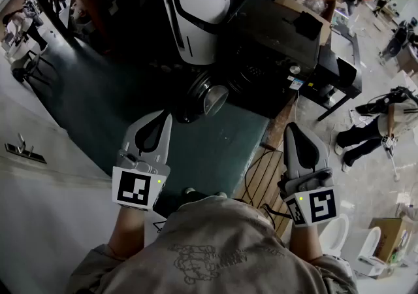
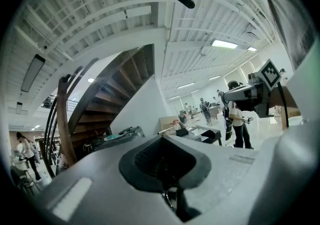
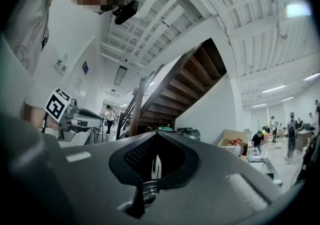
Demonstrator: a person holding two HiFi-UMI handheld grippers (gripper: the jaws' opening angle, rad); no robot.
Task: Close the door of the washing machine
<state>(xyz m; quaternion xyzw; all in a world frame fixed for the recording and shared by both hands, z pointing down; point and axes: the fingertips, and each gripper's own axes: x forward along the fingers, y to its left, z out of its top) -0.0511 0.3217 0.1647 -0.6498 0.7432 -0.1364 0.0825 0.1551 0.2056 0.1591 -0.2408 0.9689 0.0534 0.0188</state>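
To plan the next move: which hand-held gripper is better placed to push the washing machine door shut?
Left, probably. The left hand-held gripper, shut, has its tip just below and left of the round door, which looks open. The right hand-held gripper, also shut, is farther off to the door's right.

No word, number or brand legible anywhere. On the cube of the left gripper (image 1: 163, 117), a black-and-white square marker (image 1: 136, 189): pattern only, no letters. The same kind of coded square (image 1: 320, 206) on the cube of the right gripper (image 1: 291, 127). On the black appliance (image 1: 274, 44), a small white-and-blue sticker (image 1: 297, 83), its print too small to read. On the person's shirt (image 1: 222, 240), a faint printed drawing (image 1: 194, 260), no lettering to be made out. In the right gripper view, notices (image 3: 62, 63) on a white wall (image 3: 92, 29), too blurred to read.
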